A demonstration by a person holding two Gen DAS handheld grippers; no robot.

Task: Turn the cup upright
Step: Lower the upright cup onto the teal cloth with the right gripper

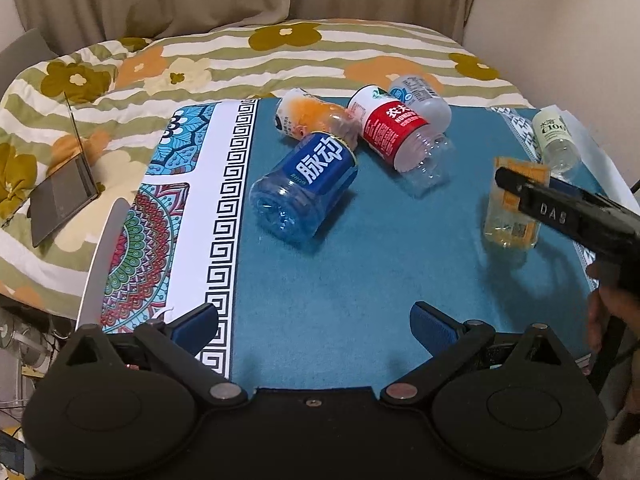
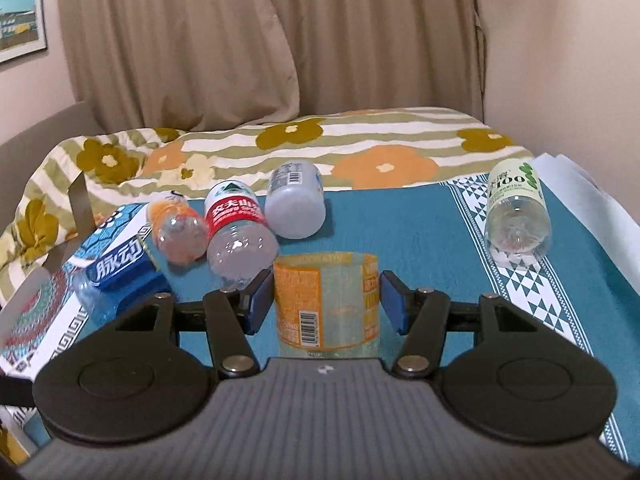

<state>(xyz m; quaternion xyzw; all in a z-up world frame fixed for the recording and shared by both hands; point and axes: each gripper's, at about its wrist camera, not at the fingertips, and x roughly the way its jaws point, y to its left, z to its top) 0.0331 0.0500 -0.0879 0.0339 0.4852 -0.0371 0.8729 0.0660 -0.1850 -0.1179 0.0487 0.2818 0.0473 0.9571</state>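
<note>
The cup is a cut-off clear bottle with an orange and yellow label [image 2: 327, 304]. It stands upright on the teal mat, open end up. My right gripper [image 2: 325, 300] is open, its blue pads on either side of the cup with small gaps. In the left wrist view the cup [image 1: 510, 208] stands at the right, with the right gripper's black finger [image 1: 560, 210] across it. My left gripper [image 1: 314, 328] is open and empty, low over the mat's near edge.
Several cut bottles lie on their sides on the mat [image 1: 360, 264]: a blue one [image 1: 306, 190], a red-labelled one [image 1: 394, 130], an orange one [image 1: 298, 114], a frosted one [image 1: 420, 94] and a green-labelled one [image 1: 556, 140]. A floral bedspread [image 1: 240, 56] lies behind.
</note>
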